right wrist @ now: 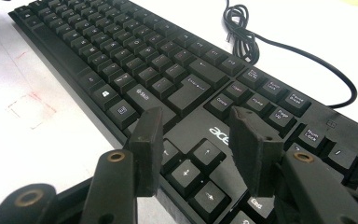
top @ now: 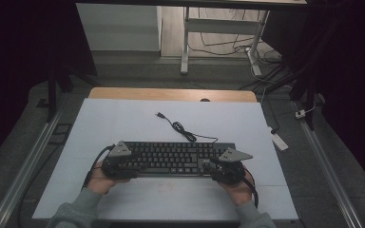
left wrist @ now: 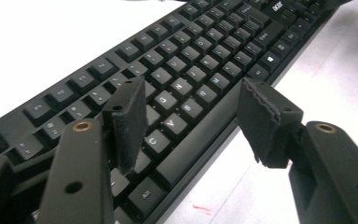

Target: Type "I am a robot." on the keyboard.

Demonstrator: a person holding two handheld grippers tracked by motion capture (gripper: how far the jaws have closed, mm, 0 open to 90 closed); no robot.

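White table [top: 123,118], wide and flat, carries everything. Black keyboard [top: 173,158] lies lengthwise across it, spanning from the left gripper [top: 123,167] at one end to the right gripper [top: 218,170] at the other; both grippers come at it from the near edge. Left gripper [left wrist: 193,121]: jaws part-open, straddling the near edge by the space bar, one pad above the lower key rows, the other just off the edge over the table; neither pad presses on anything. Right gripper [right wrist: 200,149]: jaws part-open over the arrow keys, pads hanging just above them, no grip visible. Keyboard cable [top: 183,129] runs off the far edge beyond the right gripper, bunched in a small coil, its plug [top: 158,114] farther out on the table.
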